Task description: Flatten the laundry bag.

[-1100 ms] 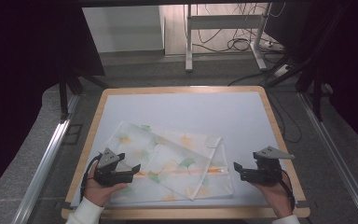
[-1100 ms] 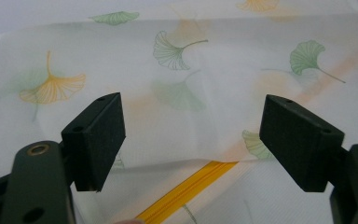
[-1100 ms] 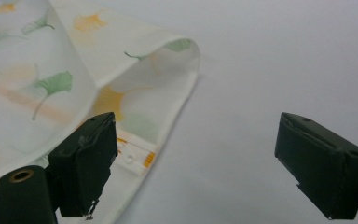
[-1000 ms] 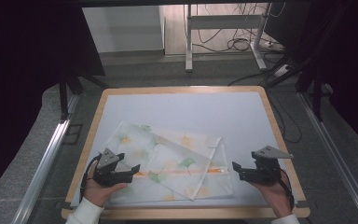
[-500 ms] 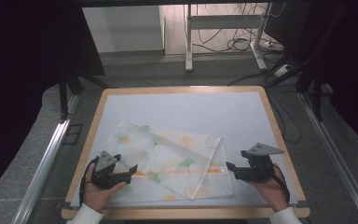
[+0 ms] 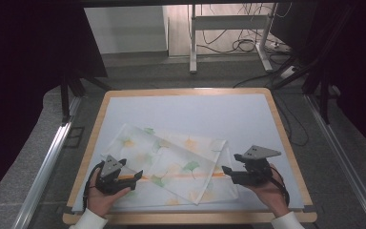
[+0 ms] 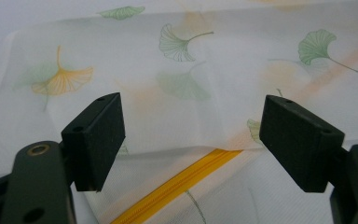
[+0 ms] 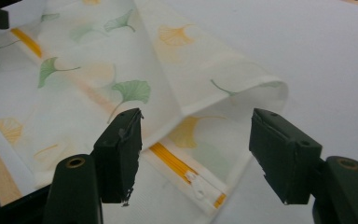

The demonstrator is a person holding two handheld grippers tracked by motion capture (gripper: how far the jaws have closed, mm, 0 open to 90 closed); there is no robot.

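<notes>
A white mesh bag (image 6: 171, 167) printed with green and orange ginkgo leaves lies folded on the white table mat (image 6: 186, 114), an orange zipper (image 7: 177, 184) running along it. My left gripper (image 6: 134, 177) rests open at the bag's left end, its jaws over the zipper and a folded edge (image 7: 182, 144). At the bag's right end my right gripper (image 6: 226, 170) is open, and its jaws have just been closing a little around the folded corner (image 8: 242, 91) and the zipper's white pull (image 8: 198, 186) without pressing on them.
The wooden rim (image 6: 286, 143) frames the mat. Beyond the table stand a metal desk frame (image 6: 228, 28) and floor cables (image 6: 248, 45). Dark panels flank both sides, and a metal rail (image 6: 43, 171) runs along the left.
My right gripper has slid left toward the bag's right end. The left gripper has kept still, and the bag lies as before.
</notes>
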